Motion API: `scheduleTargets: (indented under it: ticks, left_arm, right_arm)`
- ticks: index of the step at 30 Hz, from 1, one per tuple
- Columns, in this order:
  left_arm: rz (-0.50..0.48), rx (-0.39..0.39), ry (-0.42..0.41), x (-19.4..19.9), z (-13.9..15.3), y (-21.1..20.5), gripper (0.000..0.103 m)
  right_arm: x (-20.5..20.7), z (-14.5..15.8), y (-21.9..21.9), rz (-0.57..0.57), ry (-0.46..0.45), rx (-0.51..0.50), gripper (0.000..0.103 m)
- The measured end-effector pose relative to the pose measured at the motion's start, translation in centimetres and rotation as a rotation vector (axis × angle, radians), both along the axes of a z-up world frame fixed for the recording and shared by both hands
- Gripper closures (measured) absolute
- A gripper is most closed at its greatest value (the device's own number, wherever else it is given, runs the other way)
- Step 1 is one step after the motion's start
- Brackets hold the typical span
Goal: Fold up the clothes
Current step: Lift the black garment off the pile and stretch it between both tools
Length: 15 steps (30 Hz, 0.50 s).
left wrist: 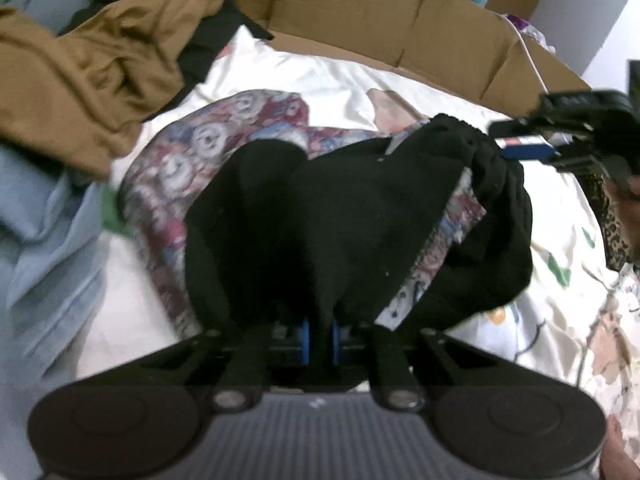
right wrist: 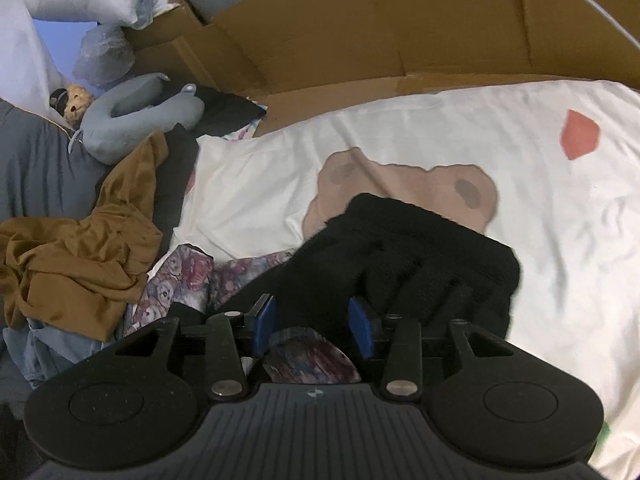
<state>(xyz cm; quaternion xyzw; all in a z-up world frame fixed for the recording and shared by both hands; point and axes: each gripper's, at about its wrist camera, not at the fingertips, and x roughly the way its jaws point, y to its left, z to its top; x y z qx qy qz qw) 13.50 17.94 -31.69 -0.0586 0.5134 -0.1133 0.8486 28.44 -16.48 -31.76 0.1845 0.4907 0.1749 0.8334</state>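
On the cream printed bedsheet (right wrist: 460, 128), the left gripper (left wrist: 320, 330) is clamped on the black knit garment (left wrist: 352, 216), the right gripper (right wrist: 314, 322) parted around it, brown garment (right wrist: 80, 256) beside, cardboard (right wrist: 360, 32) behind.

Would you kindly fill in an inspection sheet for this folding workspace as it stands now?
Surface: cream printed bedsheet, wrinkled.
Job's things: black garment draped over a floral garment.
Clutter: brown garment, light blue cloth, grey neck pillow, small teddy.
Grippers: left hand-held gripper shut on the black garment; right hand-held gripper around black and floral fabric, pads not pressing.
Cables: white cable by the cardboard.
Surroundings: cardboard along the bed.
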Motion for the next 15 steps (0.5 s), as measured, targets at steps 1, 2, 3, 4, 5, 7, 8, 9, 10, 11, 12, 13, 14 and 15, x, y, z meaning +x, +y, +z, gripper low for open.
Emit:
scheduleTargets:
  ticks: [1, 2, 3, 4, 5, 7, 8, 9, 10, 11, 12, 13, 14, 15]
  left_arm:
    - [0.006, -0.002, 0.008, -0.5, 0.0, 0.4, 0.093]
    - [0.01, -0.001, 0.018, -1.1, 0.0, 0.7, 0.093]
    - [0.014, -0.002, 0.03, -1.7, -0.1, 1.0, 0.093]
    - [0.018, -0.002, 0.043, -2.4, -0.3, 1.2, 0.094]
    - [0.021, -0.004, 0.057, -3.1, -0.4, 1.3, 0.094]
    - [0.022, -0.014, 0.08, -4.2, -0.8, 1.3, 0.094]
    - [0.022, -0.021, 0.091, -4.8, -1.0, 1.3, 0.094]
    - [0.019, -0.029, 0.101, -5.3, -1.2, 1.3, 0.094]
    - [0.014, -0.038, 0.109, -5.8, -1.3, 1.1, 0.094]
    - [0.006, -0.042, 0.117, -6.3, -1.5, 0.9, 0.094]
    - [-0.004, -0.038, 0.123, -6.6, -1.6, 0.7, 0.094]
    - [-0.012, -0.032, 0.13, -7.0, -1.8, 0.6, 0.094]
    - [-0.02, -0.025, 0.137, -7.3, -1.9, 0.4, 0.094]
    - [-0.025, -0.021, 0.143, -7.6, -2.1, 0.4, 0.094]
  right_arm:
    - [0.5, -0.2, 0.4, 0.0, 0.012, 0.009, 0.055]
    - [0.8, -0.4, 0.7, -0.001, 0.023, 0.016, 0.055]
    - [1.2, -0.7, 1.1, -0.004, 0.035, 0.022, 0.055]
    - [1.6, -0.9, 1.5, -0.006, 0.047, 0.027, 0.055]
    - [2.0, -1.2, 2.0, -0.009, 0.06, 0.033, 0.055]
    - [2.7, -1.9, 2.9, -0.015, 0.083, 0.034, 0.055]
    - [3.0, -2.3, 3.2, -0.02, 0.096, 0.036, 0.055]
    - [3.2, -2.6, 3.5, -0.025, 0.108, 0.037, 0.055]
    - [3.4, -3.0, 3.9, -0.03, 0.12, 0.034, 0.055]
    - [3.6, -3.4, 4.2, -0.035, 0.13, 0.031, 0.055]
    - [3.8, -3.7, 4.5, -0.04, 0.14, 0.027, 0.055]
    - [4.1, -4.1, 4.8, -0.045, 0.15, 0.023, 0.055]
    - [4.3, -4.5, 5.0, -0.052, 0.16, 0.021, 0.055]
    - [4.5, -5.0, 5.1, -0.063, 0.171, 0.018, 0.055]
